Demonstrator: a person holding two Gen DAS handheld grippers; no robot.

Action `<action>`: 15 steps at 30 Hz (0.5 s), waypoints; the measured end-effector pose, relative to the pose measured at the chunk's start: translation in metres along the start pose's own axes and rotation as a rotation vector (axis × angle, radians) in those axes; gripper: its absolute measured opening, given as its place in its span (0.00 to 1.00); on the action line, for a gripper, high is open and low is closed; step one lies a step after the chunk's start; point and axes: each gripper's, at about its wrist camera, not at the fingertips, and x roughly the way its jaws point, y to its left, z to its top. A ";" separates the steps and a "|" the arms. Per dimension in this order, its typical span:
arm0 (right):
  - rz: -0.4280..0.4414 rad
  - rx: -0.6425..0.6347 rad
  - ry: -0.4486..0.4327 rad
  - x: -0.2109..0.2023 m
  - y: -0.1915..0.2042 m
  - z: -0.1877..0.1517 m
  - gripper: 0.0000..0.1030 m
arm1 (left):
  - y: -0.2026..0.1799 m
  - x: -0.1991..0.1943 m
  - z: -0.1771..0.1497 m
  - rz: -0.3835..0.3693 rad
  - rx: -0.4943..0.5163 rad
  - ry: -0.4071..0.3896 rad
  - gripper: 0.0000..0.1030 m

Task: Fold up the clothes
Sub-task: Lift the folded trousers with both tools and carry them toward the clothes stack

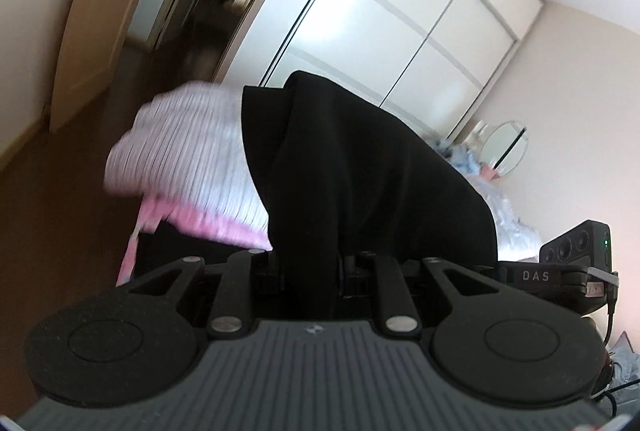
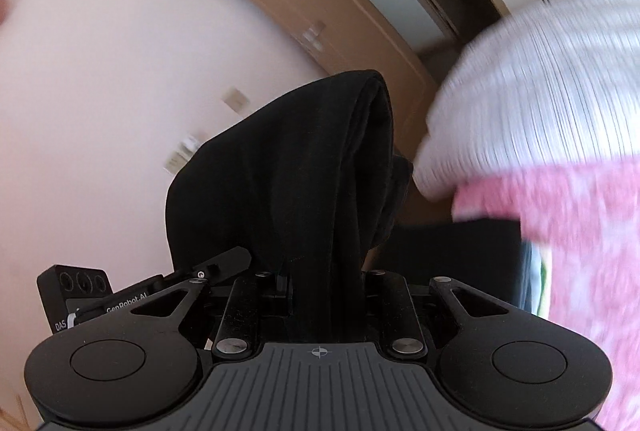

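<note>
Above the striped white-and-pink bedding (image 1: 192, 159), both grippers held one black fabric garment (image 1: 360, 167). The left gripper (image 1: 310, 271) and right gripper (image 2: 320, 283) were each clamped on a bunched fold.

Both wrist views tilted, looking forward along each gripper, very close. Shared ahead: bunched black cloth garment (image 1: 360, 171) (image 2: 304, 183), striped white-pink bedding (image 1: 188, 151) (image 2: 540, 103), brown wooden door (image 1: 104, 11) (image 2: 304, 3).

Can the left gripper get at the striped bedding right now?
Probably not: the left gripper is shut on the black garment, which drapes in front of it and covers part of the striped bedding.
</note>
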 end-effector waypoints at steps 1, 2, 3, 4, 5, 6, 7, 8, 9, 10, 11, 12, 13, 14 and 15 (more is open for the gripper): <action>-0.010 0.024 0.016 0.012 -0.006 0.002 0.21 | 0.009 0.005 -0.002 0.006 -0.013 0.016 0.16; -0.016 0.043 0.033 0.023 -0.012 0.004 0.21 | 0.016 0.010 -0.004 0.012 -0.026 0.028 0.16; -0.020 0.059 0.052 0.032 -0.020 0.006 0.21 | 0.023 0.015 -0.006 0.017 -0.040 0.039 0.16; -0.024 0.073 0.069 0.037 -0.025 0.008 0.21 | 0.029 0.020 -0.007 0.020 -0.056 0.048 0.16; -0.029 0.085 0.083 0.040 -0.029 0.010 0.21 | 0.035 0.023 -0.007 0.021 -0.070 0.056 0.16; -0.035 0.095 0.096 0.045 -0.033 0.013 0.21 | 0.041 0.027 -0.007 0.024 -0.080 0.067 0.16; -0.042 0.106 0.110 0.049 -0.037 0.015 0.21 | 0.046 0.031 -0.006 0.027 -0.088 0.077 0.16; -0.048 0.116 0.122 0.054 -0.041 0.018 0.21 | 0.051 0.035 -0.004 0.031 -0.096 0.088 0.16; -0.054 0.125 0.133 0.060 -0.046 0.021 0.21 | 0.056 0.040 -0.003 0.034 -0.101 0.100 0.16; -0.060 0.132 0.144 0.066 -0.053 0.024 0.21 | 0.060 0.046 -0.002 0.037 -0.105 0.112 0.16; -0.066 0.140 0.153 0.071 -0.059 0.027 0.21 | 0.065 0.052 -0.001 0.040 -0.109 0.124 0.16; -0.072 0.147 0.160 0.076 -0.064 0.029 0.21 | 0.070 0.059 0.001 0.043 -0.113 0.137 0.16; -0.079 0.152 0.165 0.079 -0.068 0.029 0.21 | 0.074 0.067 0.002 0.047 -0.119 0.149 0.16; -0.088 0.155 0.167 0.079 -0.069 0.028 0.21 | 0.079 0.074 0.002 0.051 -0.125 0.161 0.17; -0.098 0.159 0.169 0.076 -0.070 0.026 0.22 | 0.084 0.082 0.002 0.058 -0.128 0.174 0.17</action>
